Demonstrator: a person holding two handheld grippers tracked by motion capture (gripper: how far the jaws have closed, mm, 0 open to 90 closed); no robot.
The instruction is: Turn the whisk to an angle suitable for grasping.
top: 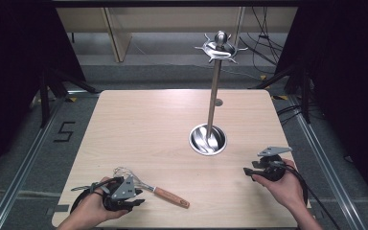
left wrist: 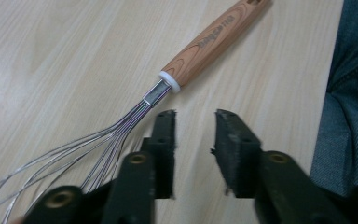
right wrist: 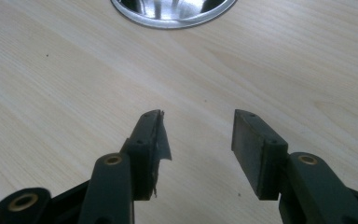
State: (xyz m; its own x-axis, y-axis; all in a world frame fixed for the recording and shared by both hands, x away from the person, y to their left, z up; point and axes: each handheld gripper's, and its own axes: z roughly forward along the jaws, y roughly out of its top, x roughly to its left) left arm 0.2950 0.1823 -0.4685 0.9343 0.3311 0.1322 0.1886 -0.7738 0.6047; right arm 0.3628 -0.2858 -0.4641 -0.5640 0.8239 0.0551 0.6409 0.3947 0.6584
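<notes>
High view: pale wooden table point(top: 139, 124); wire whisk with brown wooden handle point(top: 165, 194) at near left, just right of the left gripper point(top: 124, 194); right gripper point(top: 256, 170) at near right; steel stand with round base point(top: 208, 139) mid-table.
Left gripper view: jaws apart, empty, whisk point(left wrist: 186, 65) just beside them.
Right gripper view: jaws wide, holding nothing, above bare wood.
</notes>
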